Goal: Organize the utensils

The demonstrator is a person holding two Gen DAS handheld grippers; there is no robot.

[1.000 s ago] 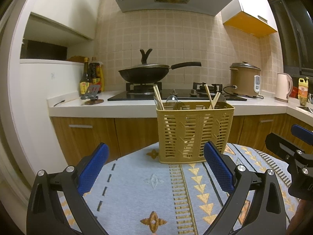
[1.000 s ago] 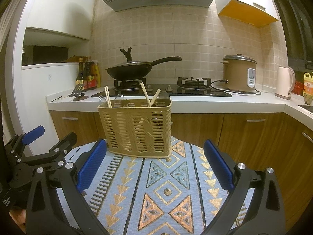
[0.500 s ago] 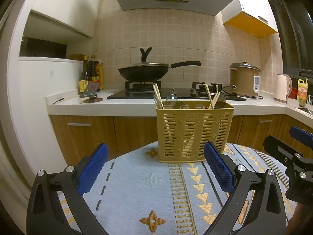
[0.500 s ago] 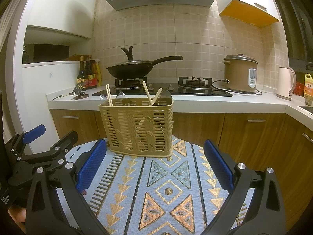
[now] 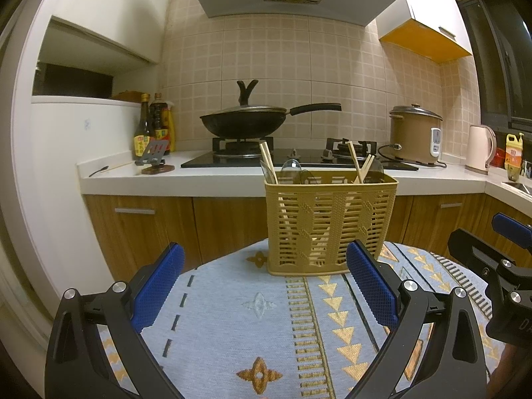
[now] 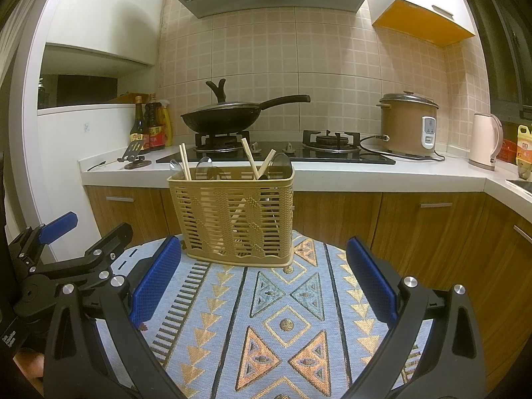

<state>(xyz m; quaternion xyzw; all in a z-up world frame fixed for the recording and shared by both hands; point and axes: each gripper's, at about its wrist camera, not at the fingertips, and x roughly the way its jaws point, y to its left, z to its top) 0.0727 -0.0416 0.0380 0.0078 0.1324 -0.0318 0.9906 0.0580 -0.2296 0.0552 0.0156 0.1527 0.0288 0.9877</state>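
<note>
Both claws, left claw (image 5: 264,286) and right claw (image 6: 264,284), spread, empty, near tan slotted plastic basket (image 6: 234,214); wooden chopsticks (image 6: 251,161) inside; approach level, slow.

Ahead of the left gripper (image 5: 264,286), the basket (image 5: 331,222) walls hide the lower chopsticks (image 5: 268,163) and the spoons (image 5: 291,168), only tops showing. The right gripper (image 6: 264,279) handles run off the bottom edge. Bottle (image 6: 137,129) labels far left are too small to read.
</note>
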